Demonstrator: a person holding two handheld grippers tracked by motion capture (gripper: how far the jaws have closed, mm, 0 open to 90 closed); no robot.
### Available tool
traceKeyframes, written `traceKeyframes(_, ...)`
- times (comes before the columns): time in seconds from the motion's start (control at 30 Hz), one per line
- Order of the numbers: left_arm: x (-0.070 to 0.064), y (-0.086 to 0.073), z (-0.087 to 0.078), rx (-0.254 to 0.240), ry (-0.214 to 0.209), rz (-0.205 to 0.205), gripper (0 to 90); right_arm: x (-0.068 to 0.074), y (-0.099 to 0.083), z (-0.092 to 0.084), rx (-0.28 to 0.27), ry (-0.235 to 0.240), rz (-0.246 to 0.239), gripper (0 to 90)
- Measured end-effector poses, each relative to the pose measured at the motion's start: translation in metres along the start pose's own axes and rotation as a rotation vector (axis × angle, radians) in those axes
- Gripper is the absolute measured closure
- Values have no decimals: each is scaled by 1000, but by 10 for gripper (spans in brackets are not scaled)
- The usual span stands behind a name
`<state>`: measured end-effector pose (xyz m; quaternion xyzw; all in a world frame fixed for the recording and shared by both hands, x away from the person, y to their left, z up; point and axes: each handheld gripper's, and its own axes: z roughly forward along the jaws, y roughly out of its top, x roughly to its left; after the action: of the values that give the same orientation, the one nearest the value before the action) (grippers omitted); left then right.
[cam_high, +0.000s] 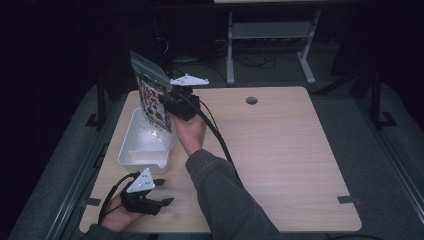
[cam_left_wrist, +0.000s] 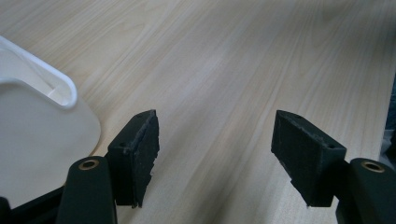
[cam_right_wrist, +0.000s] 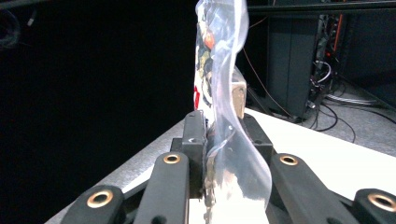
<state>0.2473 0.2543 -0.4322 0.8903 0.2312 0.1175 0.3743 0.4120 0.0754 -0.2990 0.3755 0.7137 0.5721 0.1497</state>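
High view: right gripper (cam_high: 167, 102) sits upper left of centre in the frame, raised off the table (cam_high: 280, 150), clamped on a clear plastic bag (cam_high: 150, 90) with red, white and dark printed contents inside. Bag stands roughly upright, tilted a little, its top corner toward the upper left. Bag's lower edge hangs over the white tray (cam_high: 142, 145), which rests on the table's left side; whether the bag touches the tray can't be told. Grey three-cornered plate on top of the right gripper, cable trailing down along the sleeve.

Right gripper view: jaws narrow, pads pressed on the bag (cam_right_wrist: 222, 93) from both sides, crumpled film bulging out between them (cam_right_wrist: 219, 154). Bag rises straight up mid-frame against a dark background; table edge at lower right.

Left gripper (cam_high: 162, 192) is at lower left of the high view, low over the table, just in front of the tray's near end, apart from it. Jaws spread wide, nothing between them.

Left gripper view: both pads (cam_left_wrist: 144, 140) well apart, bare wood grain of the table (cam_left_wrist: 224, 70) showing in the gap. Rounded white corner of the tray (cam_left_wrist: 42, 116) at left of the frame, just beside the left-hand jaw, not touching.
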Motion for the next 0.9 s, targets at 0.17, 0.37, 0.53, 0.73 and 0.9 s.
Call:
traceKeyframes(0.17, 1, 0, -1, -19, -13, -13, 315, 4, -5, 17, 4, -27, -2, 752)
traceKeyframes(0.37, 2, 0, -1, -16, -13, -12, 315, 5, -11, 29, 12, -53, 4, 752)
traceKeyframes(0.53, 1, 0, -1, -26, -22, -16, 315, 7, -20, 37, 6, -70, 18, 751)
traceKeyframes(0.73, 1, -1, -1, -23, -24, -17, 315, 8, -29, 46, 5, -86, 44, 751)
traceKeyframes(0.9, 1, -1, 0, -20, -29, -14, 314, 15, -42, 53, -7, -112, 62, 750)
